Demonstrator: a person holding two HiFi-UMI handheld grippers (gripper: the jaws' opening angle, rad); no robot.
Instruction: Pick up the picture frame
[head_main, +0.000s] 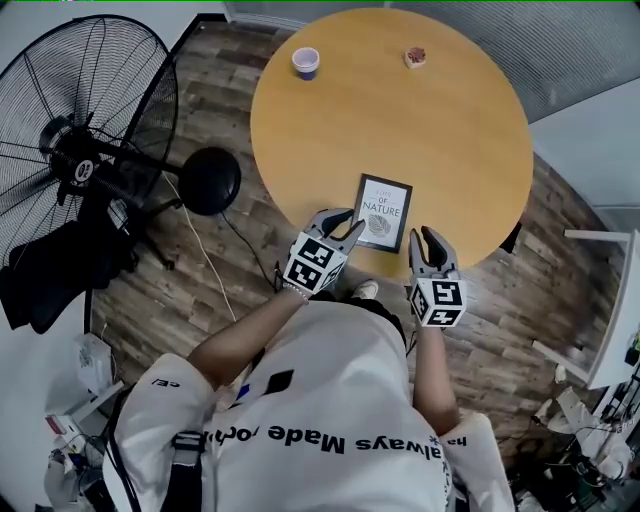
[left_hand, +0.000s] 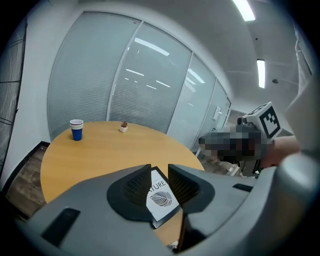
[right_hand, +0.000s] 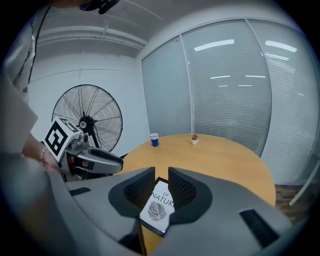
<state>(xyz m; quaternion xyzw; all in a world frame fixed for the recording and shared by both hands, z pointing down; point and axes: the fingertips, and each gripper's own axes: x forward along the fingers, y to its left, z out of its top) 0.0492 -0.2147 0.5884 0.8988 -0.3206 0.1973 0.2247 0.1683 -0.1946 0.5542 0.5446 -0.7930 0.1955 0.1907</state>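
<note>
The picture frame (head_main: 383, 211), black-edged with a leaf print, lies flat near the front edge of the round wooden table (head_main: 330, 130). My left gripper (head_main: 345, 228) hangs just off the frame's near left corner, jaws apart with nothing between them. My right gripper (head_main: 428, 240) is off the near right corner, also open and empty. In the left gripper view the frame (left_hand: 161, 197) shows through the gap of the left gripper (left_hand: 160, 172). The right gripper view shows the frame (right_hand: 159, 207) beyond the right gripper (right_hand: 161, 175). Neither gripper touches the frame.
A blue paper cup (head_main: 306, 62) and a small potted item (head_main: 415, 56) stand at the table's far side. A large floor fan (head_main: 85, 150) and its round black base (head_main: 210, 180) stand to the left. White furniture (head_main: 615, 320) is at the right.
</note>
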